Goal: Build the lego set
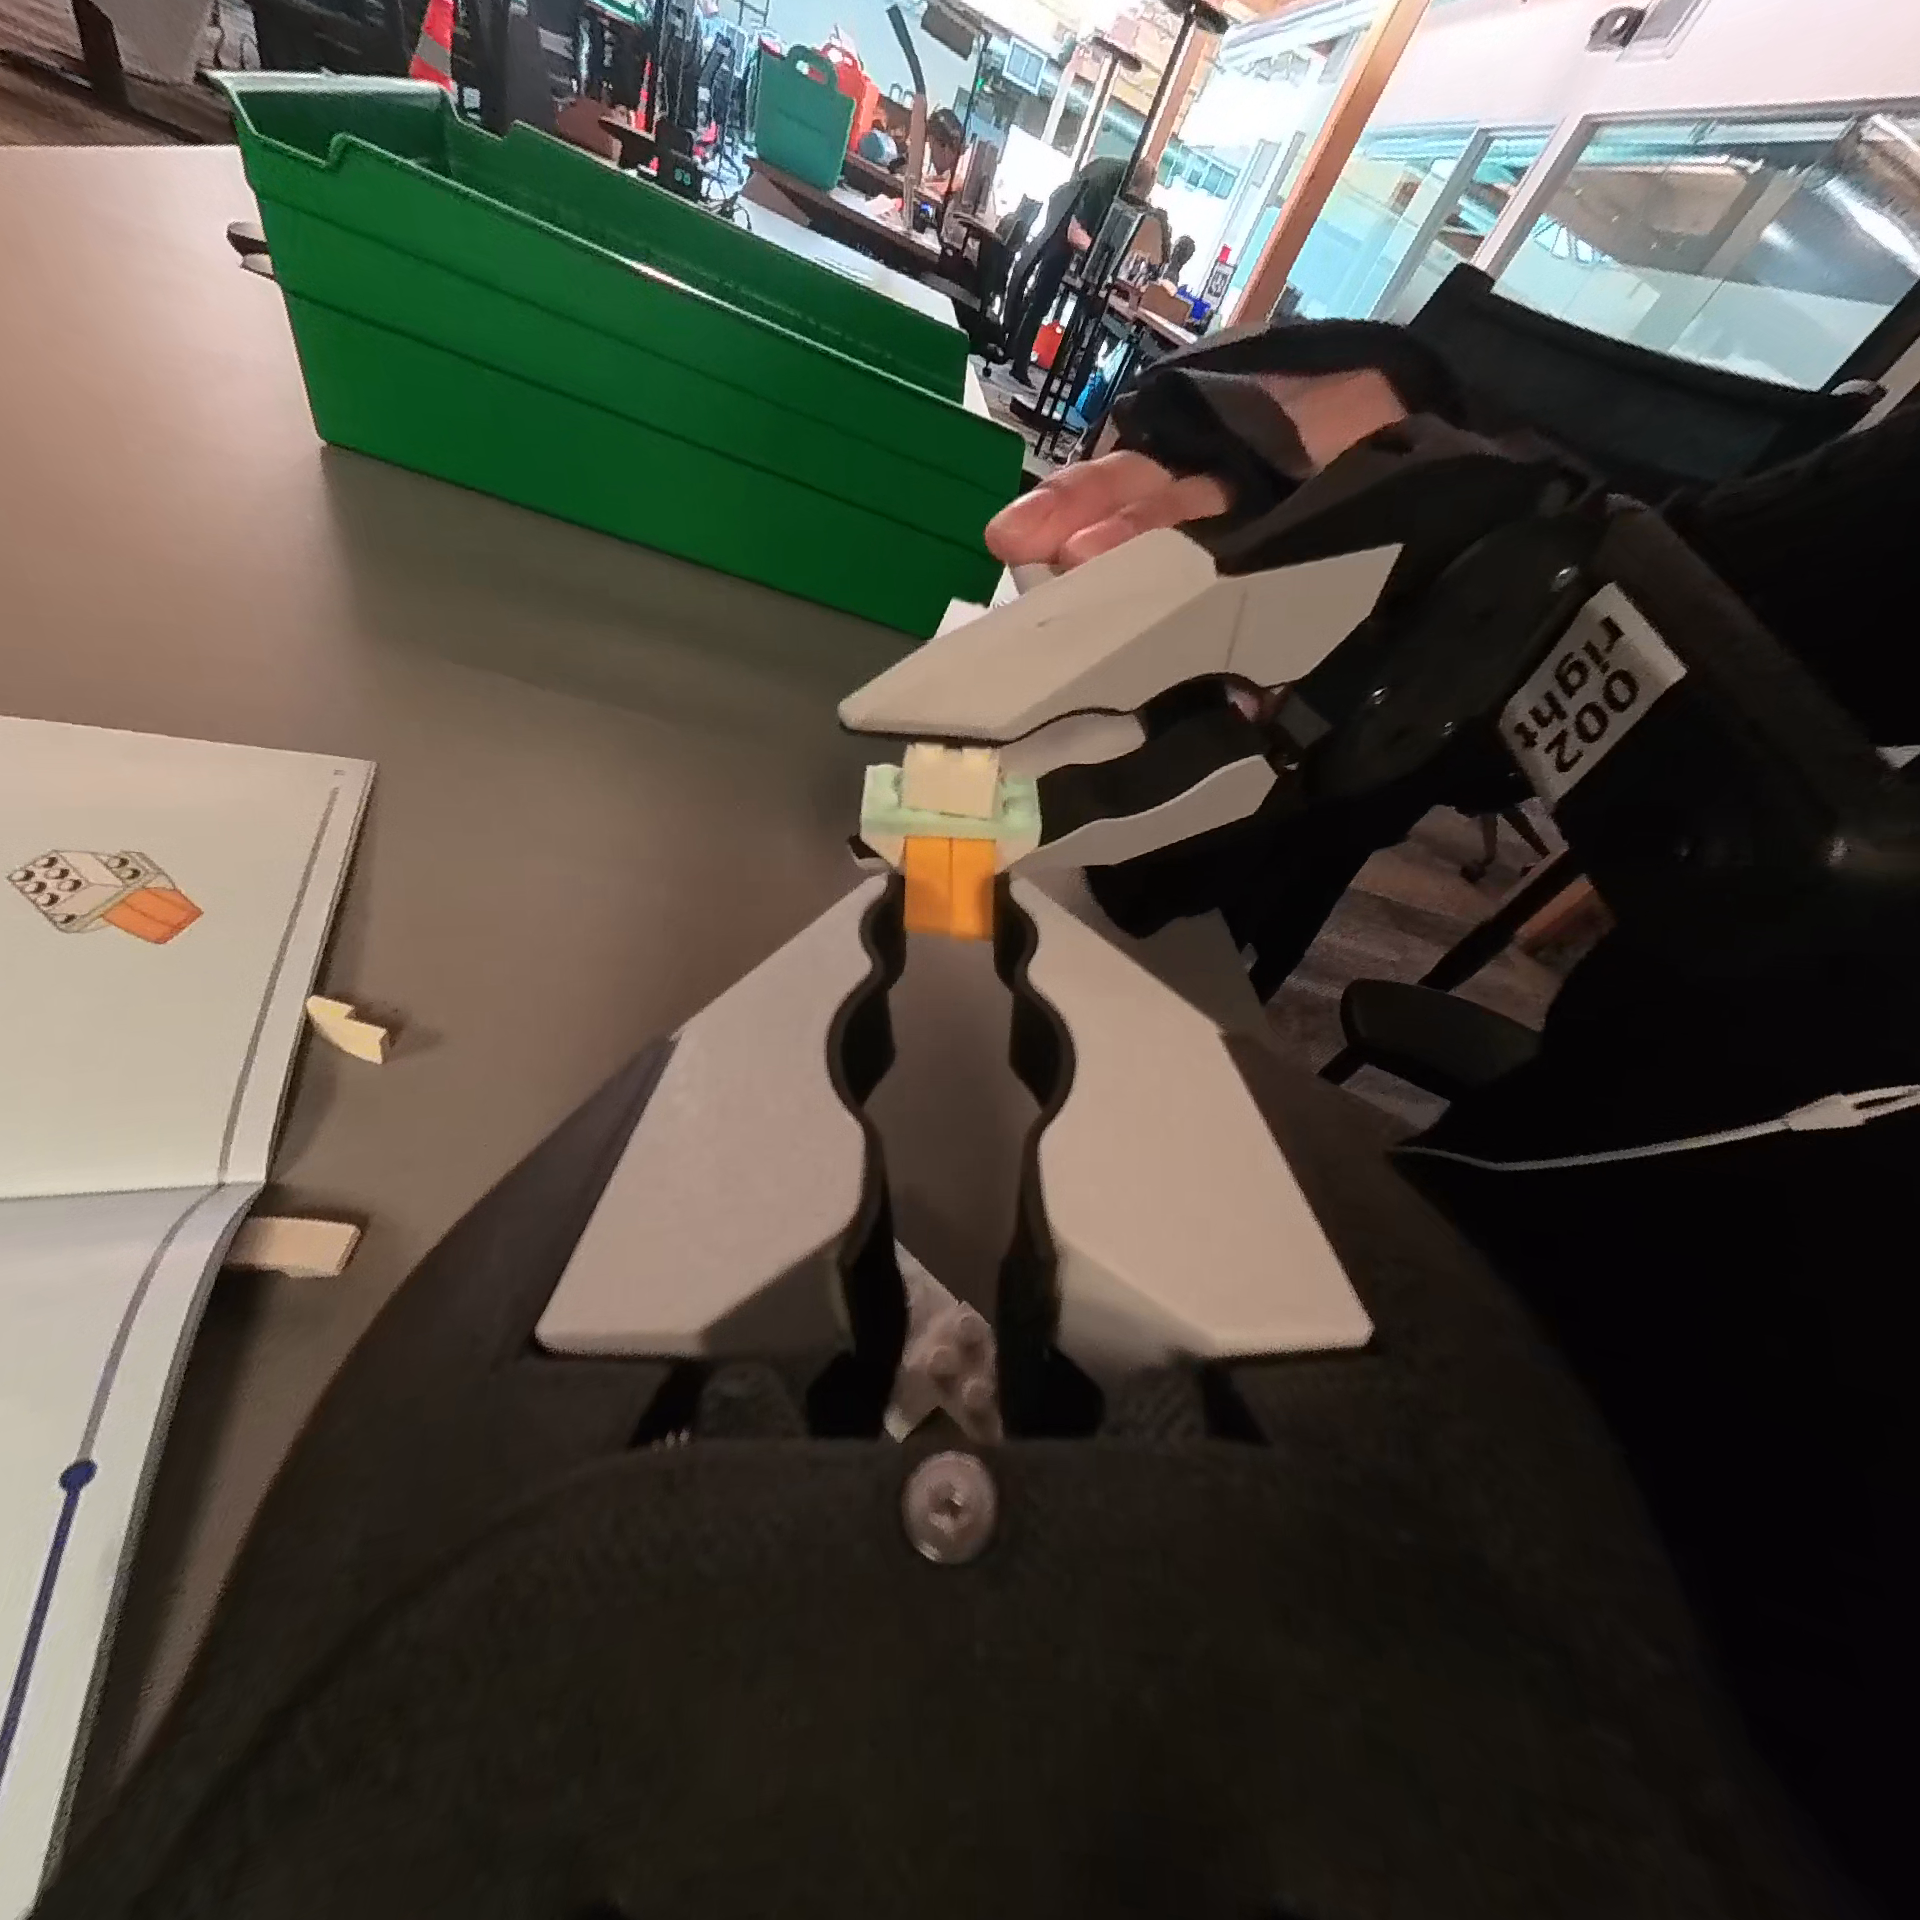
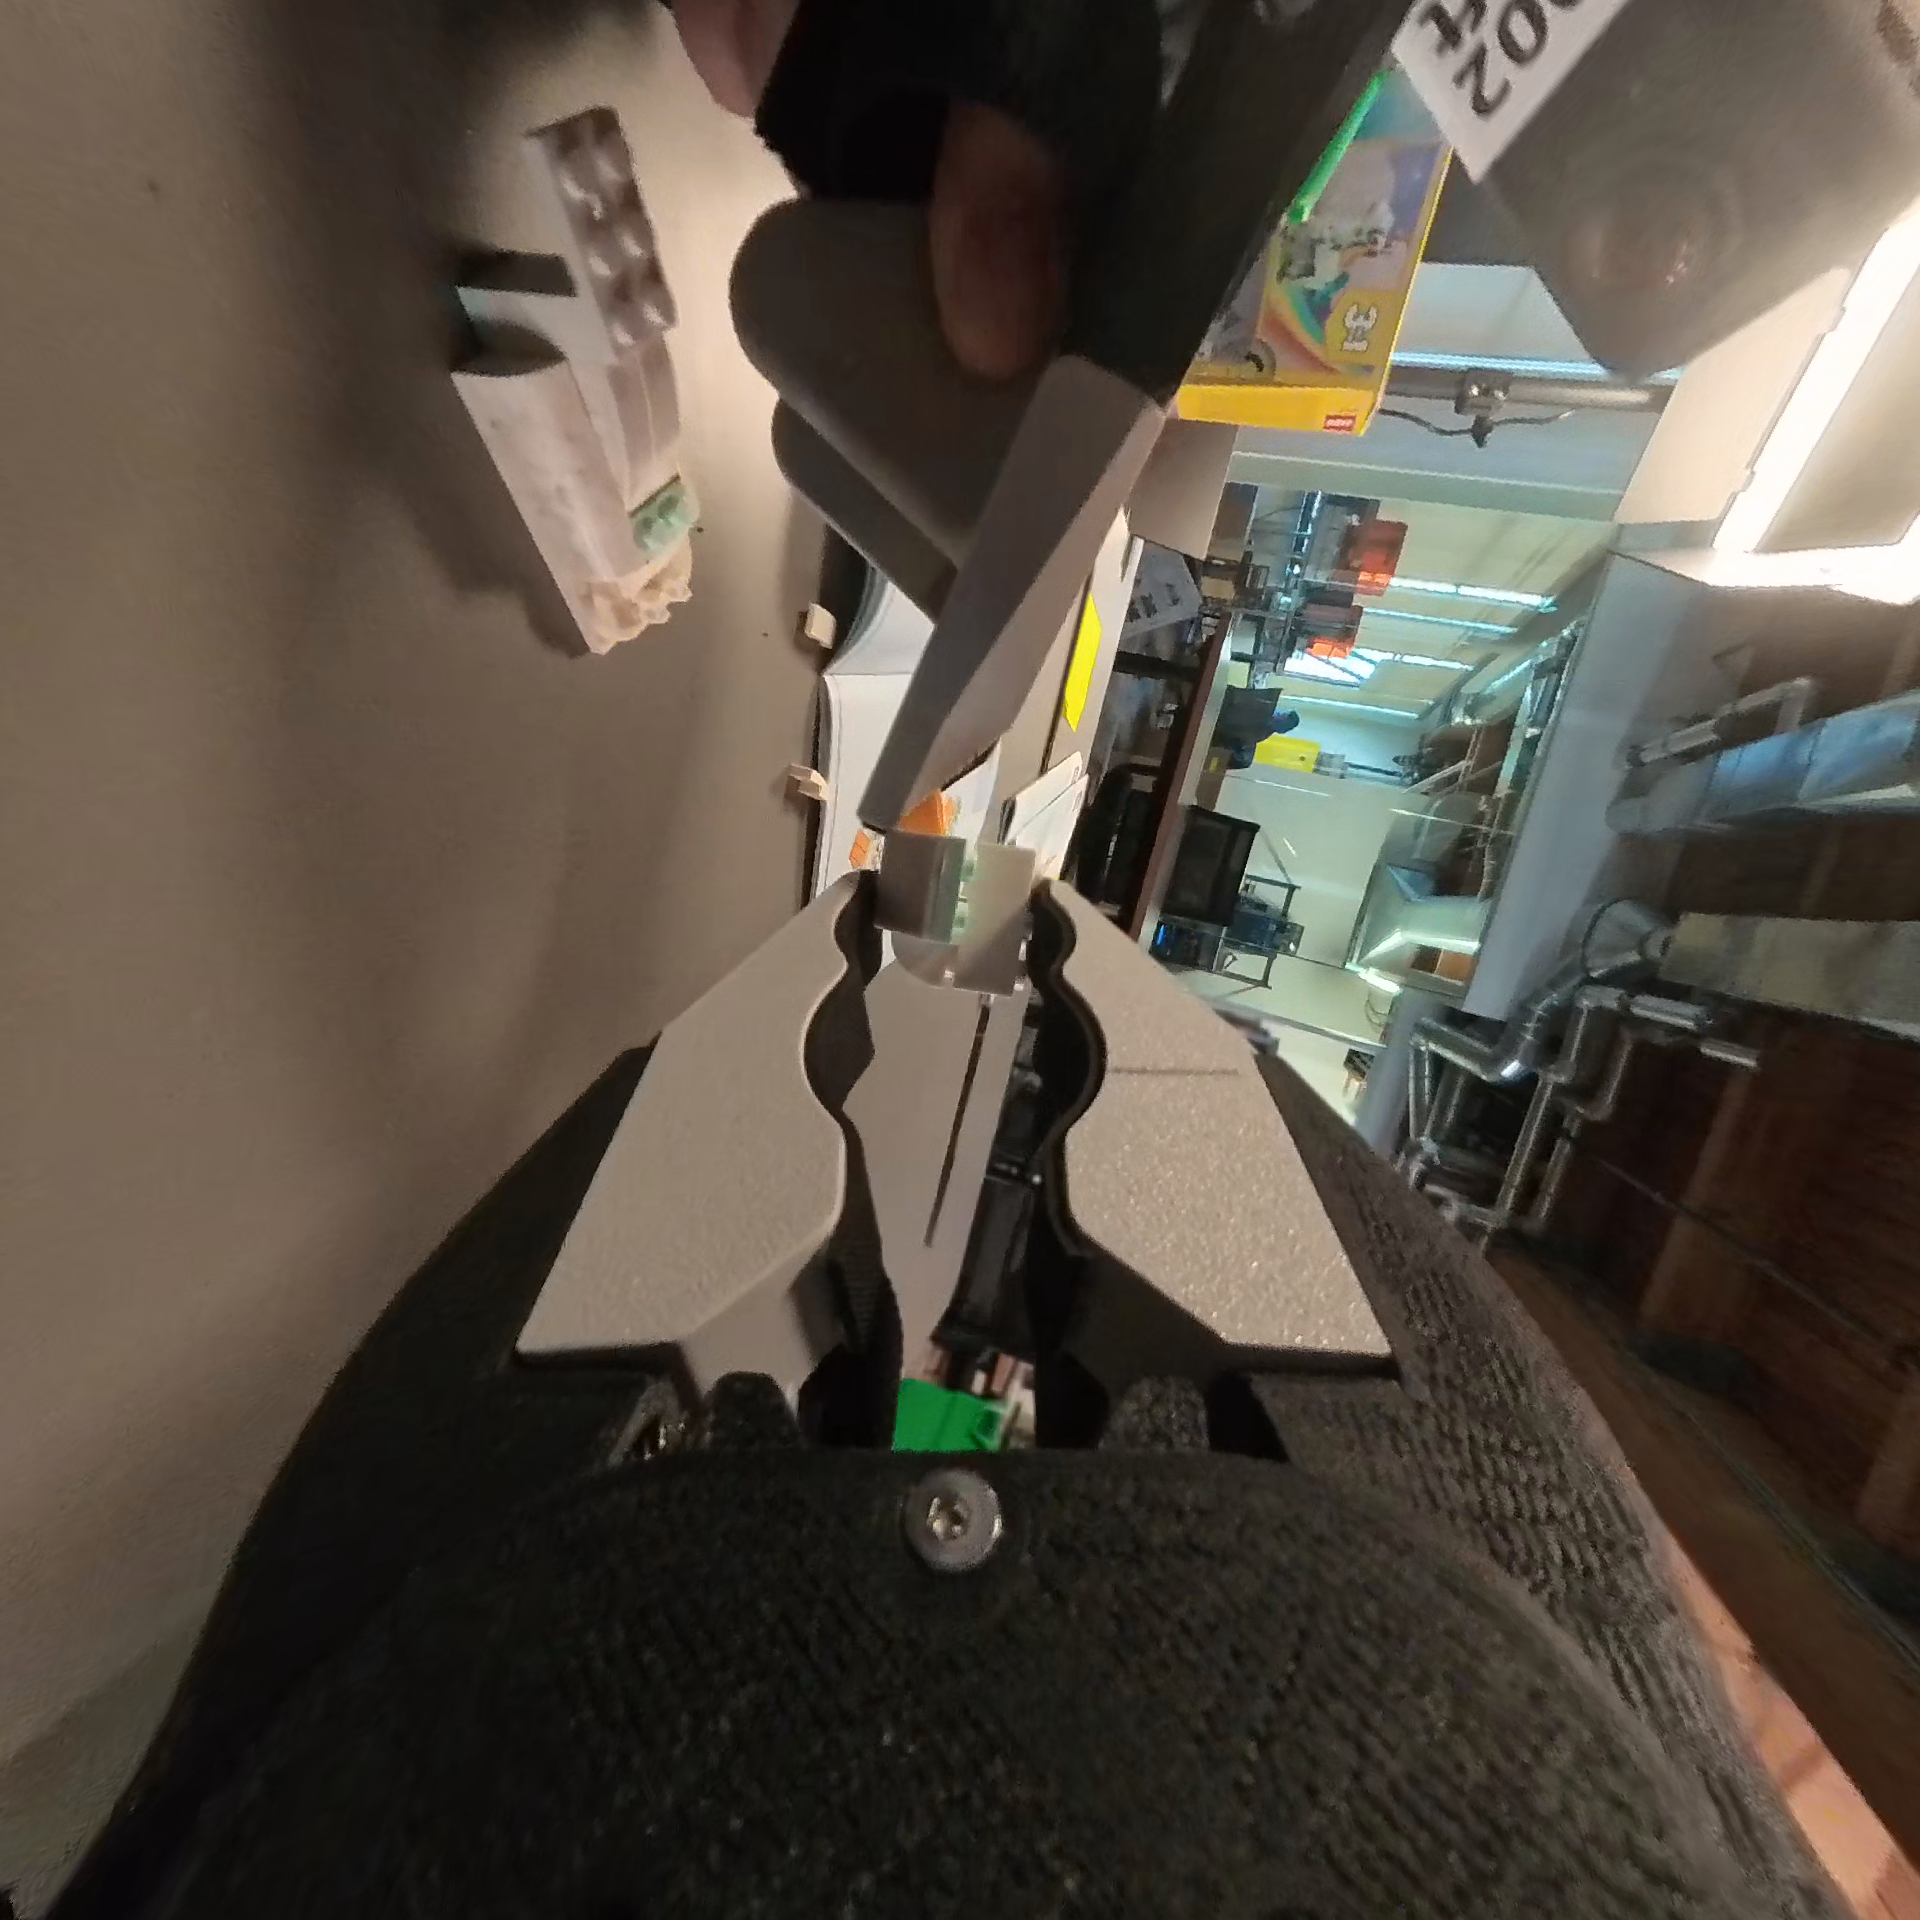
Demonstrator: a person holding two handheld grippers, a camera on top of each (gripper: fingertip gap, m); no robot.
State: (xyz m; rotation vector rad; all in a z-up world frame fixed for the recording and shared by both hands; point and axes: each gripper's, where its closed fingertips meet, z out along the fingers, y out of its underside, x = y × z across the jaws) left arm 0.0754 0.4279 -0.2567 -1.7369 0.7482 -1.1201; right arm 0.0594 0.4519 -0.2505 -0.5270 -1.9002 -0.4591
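Two pairs of tongs meet over the grey worktop (image 1: 520, 644), which carries, from largest to smallest, a stack of green bins (image 1: 582, 416) at the far left, an open instruction booklet (image 1: 135, 966) at the near left, and a few loose white bricks (image 1: 348, 1029) just beside the booklet.

Between the tongs, held off the worktop, is the small lego assembly (image 1: 948, 831): a white brick on top, a pale green plate under it, and an orange piece (image 1: 945, 899) at the bottom. The left tongs (image 1: 943, 902) pinch the orange piece. The right tongs (image 1: 940, 790) come in from the right, pinching the white-and-green part top and bottom.

I judge the assembly light, stiff and smooth, so it could slip or twist. Hold flat opposite faces, not the studs, and press straight along the stud axis.
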